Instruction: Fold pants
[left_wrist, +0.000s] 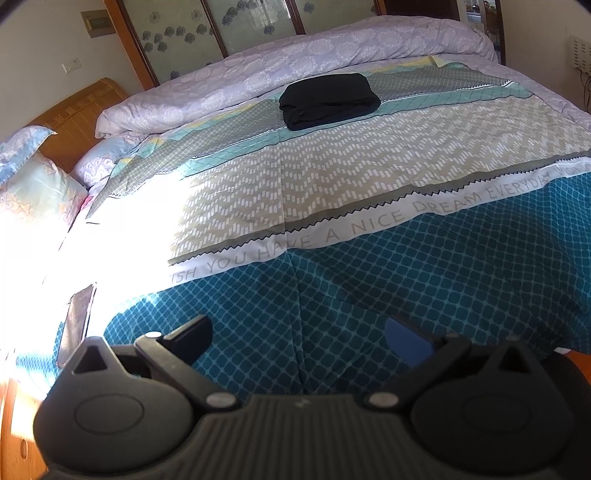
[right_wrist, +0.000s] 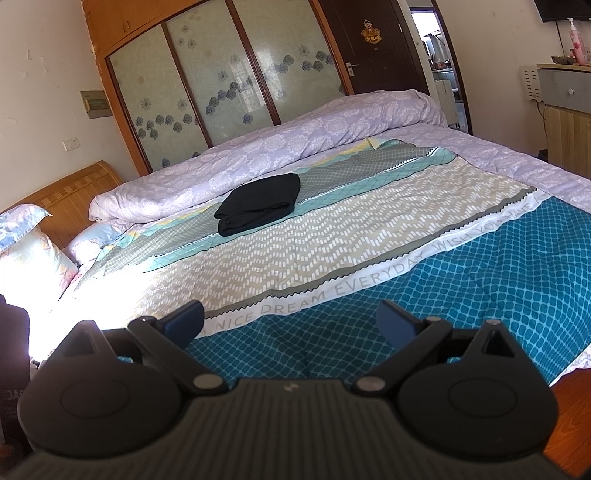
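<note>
The black pants (left_wrist: 328, 100) lie folded into a compact bundle on the far part of the bed, on the patterned sheet near the rolled quilt. They also show in the right wrist view (right_wrist: 258, 204). My left gripper (left_wrist: 297, 336) is open and empty, held back over the near teal edge of the bed, far from the pants. My right gripper (right_wrist: 290, 321) is open and empty too, also over the near teal edge and well short of the pants.
A lilac quilt (right_wrist: 277, 147) is rolled along the far side of the bed. Pillows (left_wrist: 33, 184) and a wooden headboard (right_wrist: 70, 188) are at the left. A wardrobe (right_wrist: 221, 81) stands behind, a cabinet (right_wrist: 565, 122) at the right. A dark flat object (left_wrist: 75, 323) lies at the bed's left edge.
</note>
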